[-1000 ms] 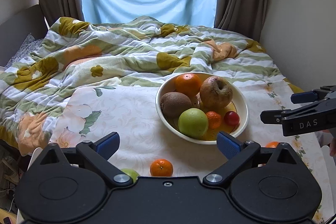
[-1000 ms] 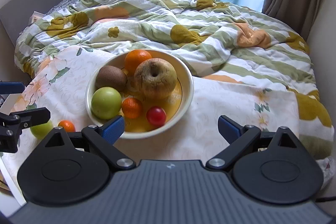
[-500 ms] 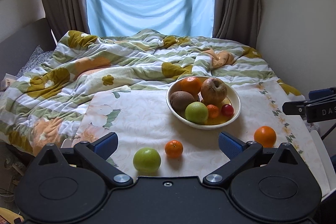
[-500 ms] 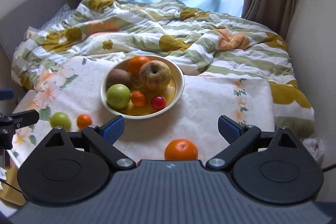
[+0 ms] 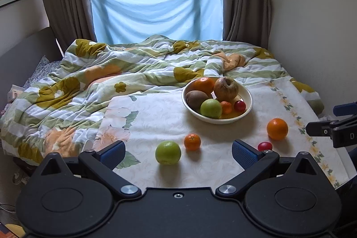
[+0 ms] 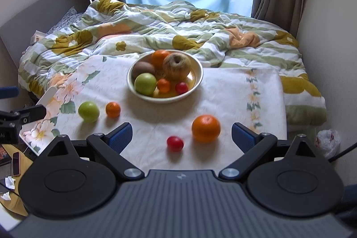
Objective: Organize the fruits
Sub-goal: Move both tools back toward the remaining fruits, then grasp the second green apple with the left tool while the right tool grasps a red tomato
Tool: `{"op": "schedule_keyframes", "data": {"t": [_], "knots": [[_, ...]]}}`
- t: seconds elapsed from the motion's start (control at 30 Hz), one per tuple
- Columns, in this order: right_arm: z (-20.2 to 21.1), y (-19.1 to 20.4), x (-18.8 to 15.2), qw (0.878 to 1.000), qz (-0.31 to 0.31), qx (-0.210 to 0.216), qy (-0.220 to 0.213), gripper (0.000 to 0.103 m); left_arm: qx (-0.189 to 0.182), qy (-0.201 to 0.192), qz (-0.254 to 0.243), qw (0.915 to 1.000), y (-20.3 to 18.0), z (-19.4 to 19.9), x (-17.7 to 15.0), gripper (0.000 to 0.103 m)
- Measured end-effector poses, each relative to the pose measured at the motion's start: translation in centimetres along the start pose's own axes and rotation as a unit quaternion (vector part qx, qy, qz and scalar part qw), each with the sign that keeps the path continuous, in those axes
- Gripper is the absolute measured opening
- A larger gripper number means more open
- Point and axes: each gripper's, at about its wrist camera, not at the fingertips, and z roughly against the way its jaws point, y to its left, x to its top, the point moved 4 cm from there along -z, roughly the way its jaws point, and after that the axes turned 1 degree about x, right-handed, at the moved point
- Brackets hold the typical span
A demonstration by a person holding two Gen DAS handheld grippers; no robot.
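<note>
A cream bowl [image 5: 246, 93] [image 6: 198, 73] on a floral cloth holds several fruits: an orange, a brown apple, a kiwi, a green apple, a small mandarin and a red one. Loose on the cloth in front lie a green apple [image 5: 168, 152] [image 6: 88, 111], a small mandarin [image 5: 192, 141] [image 6: 113, 109], a large orange [image 5: 277, 128] [image 6: 206, 128] and a small red fruit [image 5: 264, 146] [image 6: 175, 143]. My left gripper [image 5: 178, 152] is open and empty, just short of the green apple. My right gripper [image 6: 181, 137] is open and empty, near the red fruit and orange.
The floral cloth [image 5: 156, 117] covers a board on a bed with a rumpled striped duvet [image 5: 111, 73]. Walls close in at the right [image 5: 312, 26]; curtains and a window stand behind. A white plastic bag [image 6: 328, 141] lies on the floor at right.
Both grippers have pulled back and up from the bowl. The bowl now looks smaller, and the loose fruits in front of it have come fully into view.
</note>
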Motion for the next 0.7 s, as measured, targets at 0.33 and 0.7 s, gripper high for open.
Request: {"op": "schedule_keyframes", "data": {"t": [0.33,0.7], "knots": [[-1.6,2.3,-2.5,0.999,-0.024,-0.007,0.025,0.103,-0.013,0.045,-0.033,0.9984,1.6,-3.5,-1.9,0.103],[-5.5,4.1,-4.6,0.996,-0.066,-0.037,0.036,0.103,-0.034,0.092,-0.086,0.9914,2.7,-9.2,-3.7,0.103]]}}
